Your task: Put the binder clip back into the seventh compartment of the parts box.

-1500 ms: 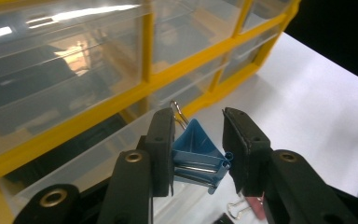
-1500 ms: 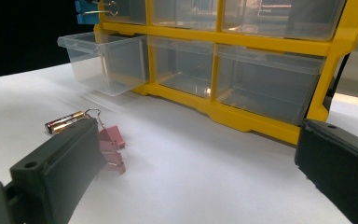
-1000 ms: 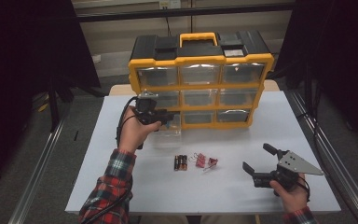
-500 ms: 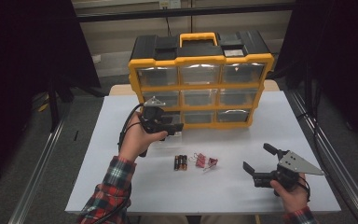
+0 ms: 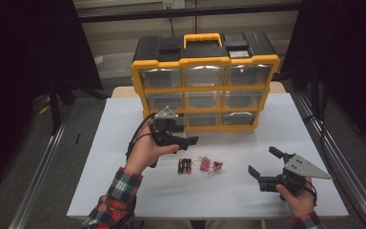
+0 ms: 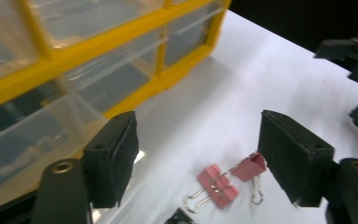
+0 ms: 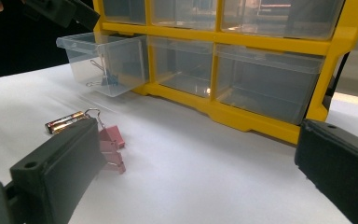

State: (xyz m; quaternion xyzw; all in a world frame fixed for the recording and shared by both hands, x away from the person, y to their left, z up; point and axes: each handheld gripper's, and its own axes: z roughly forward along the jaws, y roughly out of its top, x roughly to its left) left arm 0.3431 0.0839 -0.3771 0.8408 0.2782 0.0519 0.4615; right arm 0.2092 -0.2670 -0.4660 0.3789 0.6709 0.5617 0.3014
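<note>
A yellow drawer organizer (image 5: pixel 205 88) stands at the back of the white table (image 5: pixel 114 186). Its bottom-left clear drawer (image 7: pixel 116 56) is pulled out, with a blue binder clip (image 7: pixel 105 78) inside. My left gripper (image 5: pixel 187 138) hovers just in front of that drawer (image 6: pixel 37 140). Its jaws have just been opening and stand open with nothing between them (image 6: pixel 198 135). Pink binder clips (image 5: pixel 210 165) and some batteries (image 5: pixel 185 166) lie on the table below it. My right gripper (image 5: pixel 262 160) rests open at the near right, empty (image 7: pixel 196 140).
The organizer's other drawers (image 7: pixel 261 74) are pushed in. The pink clips (image 6: pixel 216 186) lie just beyond the left jaws, the batteries (image 7: pixel 65 121) to their left. Metal rails (image 5: pixel 333 152) run along both table sides. Bare tabletop lies between the two grippers.
My left gripper has drawn back from the organizer's front toward the near right and its jaws have spread apart. The right gripper has stayed put.
</note>
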